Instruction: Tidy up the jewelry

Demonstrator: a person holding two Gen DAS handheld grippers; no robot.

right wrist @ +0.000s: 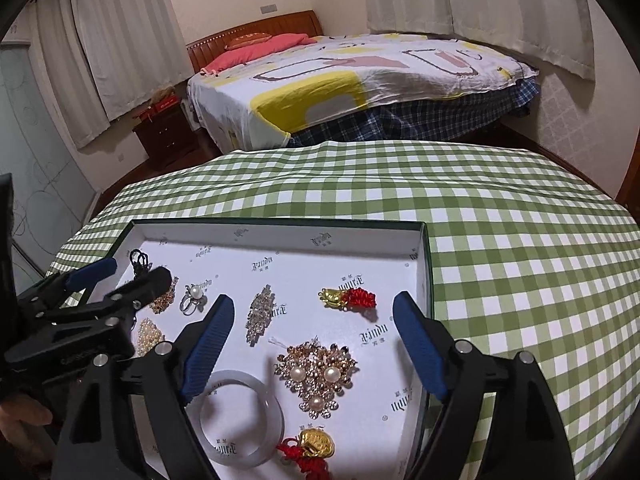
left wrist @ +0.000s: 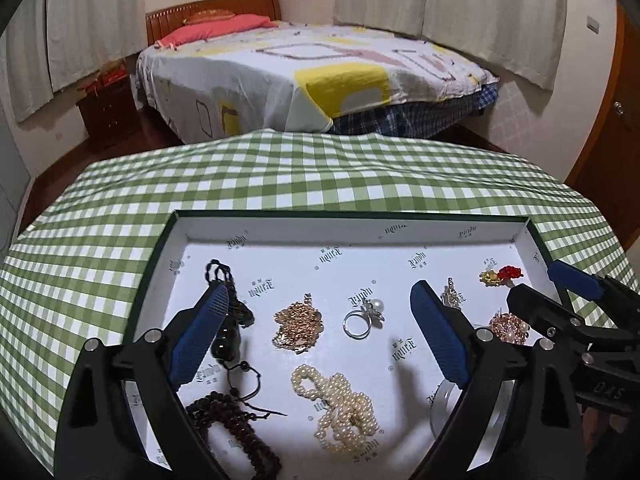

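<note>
A white-lined box (left wrist: pixel 352 227) (right wrist: pixel 280 227) on the checked cloth holds the jewelry. In the left wrist view: a gold chain (left wrist: pixel 298 324), a pearl ring (left wrist: pixel 362 318), a pearl necklace (left wrist: pixel 340 408), dark bead strands (left wrist: pixel 232 420). My left gripper (left wrist: pixel 320 300) is open above the chain and ring. In the right wrist view: a pearl brooch (right wrist: pixel 318 372), a crystal brooch (right wrist: pixel 260 312), a clear bangle (right wrist: pixel 240 420), two gold-and-red charms (right wrist: pixel 348 298) (right wrist: pixel 310 446). My right gripper (right wrist: pixel 314 312) is open above the brooch, empty.
The table wears a green checked cloth (left wrist: pixel 320 176) (right wrist: pixel 520 240). A bed (left wrist: pixel 312 76) and a wooden nightstand (left wrist: pixel 108 108) stand beyond the table. Curtains hang on the walls. A wooden door (left wrist: pixel 616 152) is at the right.
</note>
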